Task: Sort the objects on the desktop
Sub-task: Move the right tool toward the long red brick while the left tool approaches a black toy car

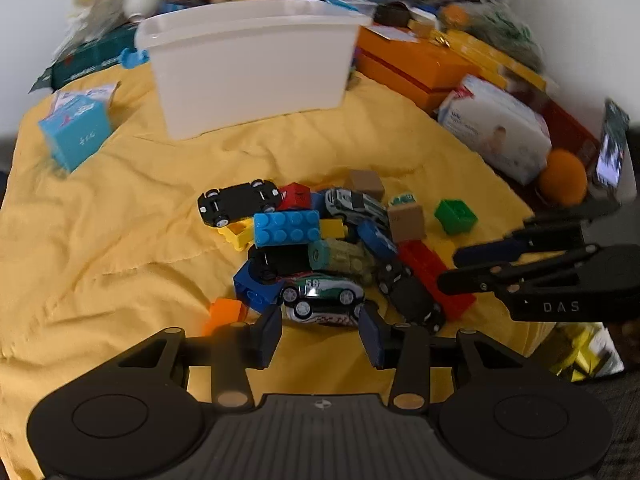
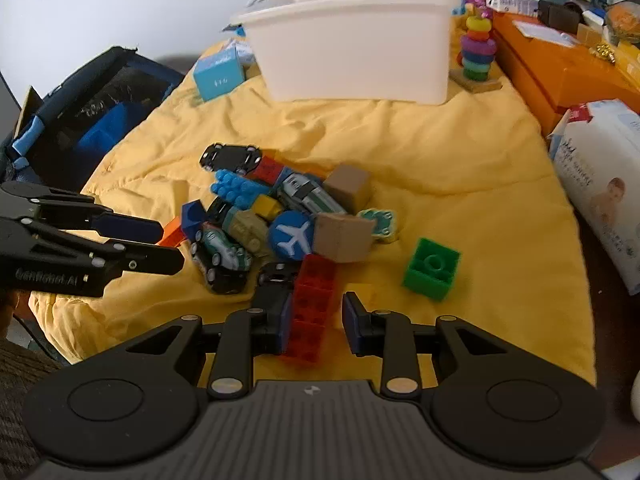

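Both grippers pitch steeply down over the toy heap on the yellow cloth (image 1: pixel 120 220).

Left gripper (image 1: pixel 320 332): jaws parted, straddling a silver toy car (image 1: pixel 324 314) at the heap's near edge. Pads not clearly touching. Car lies crosswise, on its side.

Right gripper (image 2: pixel 316 322): jaws apart around the red brick (image 2: pixel 314 308), gap showing on the right side. Brick's long axis runs along the fingers, away toward the white bin (image 2: pixel 356 40).

Toy cars (image 1: pixel 322 289), bright building bricks (image 1: pixel 286 229) and tan cubes (image 2: pixel 343 238) lie heaped together on the yellow cloth, a green brick (image 2: pixel 432 269) just apart, before the upright white bin (image 2: pixel 356 40).
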The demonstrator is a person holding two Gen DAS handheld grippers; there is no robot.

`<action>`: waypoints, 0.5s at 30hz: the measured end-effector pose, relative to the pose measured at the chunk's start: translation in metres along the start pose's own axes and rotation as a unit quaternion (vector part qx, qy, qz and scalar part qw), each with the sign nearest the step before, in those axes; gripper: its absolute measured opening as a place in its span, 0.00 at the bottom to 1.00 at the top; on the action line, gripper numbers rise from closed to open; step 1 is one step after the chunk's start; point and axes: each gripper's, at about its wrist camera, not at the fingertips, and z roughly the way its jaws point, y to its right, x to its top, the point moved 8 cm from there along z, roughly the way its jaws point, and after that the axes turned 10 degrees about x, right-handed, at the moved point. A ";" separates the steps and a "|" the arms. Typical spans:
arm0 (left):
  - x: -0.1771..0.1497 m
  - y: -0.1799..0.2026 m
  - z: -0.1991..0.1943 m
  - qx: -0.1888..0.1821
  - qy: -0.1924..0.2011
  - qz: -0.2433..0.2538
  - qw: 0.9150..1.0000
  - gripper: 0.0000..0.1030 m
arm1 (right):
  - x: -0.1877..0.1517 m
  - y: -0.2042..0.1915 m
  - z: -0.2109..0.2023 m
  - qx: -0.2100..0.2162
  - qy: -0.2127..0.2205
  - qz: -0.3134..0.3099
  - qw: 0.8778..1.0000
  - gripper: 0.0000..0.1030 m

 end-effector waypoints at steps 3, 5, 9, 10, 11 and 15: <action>-0.003 -0.002 0.004 -0.004 -0.012 0.003 1.000 0.45 | -0.001 -0.012 0.008 0.013 -0.013 -0.018 1.000 0.33; -0.004 -0.003 0.004 -0.007 -0.015 0.002 1.000 0.45 | -0.004 -0.021 0.014 0.021 -0.029 -0.042 0.998 0.34; -0.009 -0.004 0.007 -0.014 -0.028 -0.005 0.999 0.45 | -0.009 -0.023 0.025 -0.010 -0.061 -0.088 0.994 0.34; -0.010 -0.003 0.008 -0.019 -0.032 -0.006 0.999 0.46 | -0.011 -0.018 0.028 -0.029 -0.069 -0.095 0.993 0.34; -0.010 -0.003 0.009 -0.023 -0.036 -0.007 0.999 0.46 | -0.012 -0.014 0.028 -0.039 -0.066 -0.103 0.992 0.35; -0.011 0.003 0.018 -0.033 -0.047 -0.007 0.998 0.47 | -0.006 -0.002 0.027 -0.049 -0.042 -0.105 0.992 0.41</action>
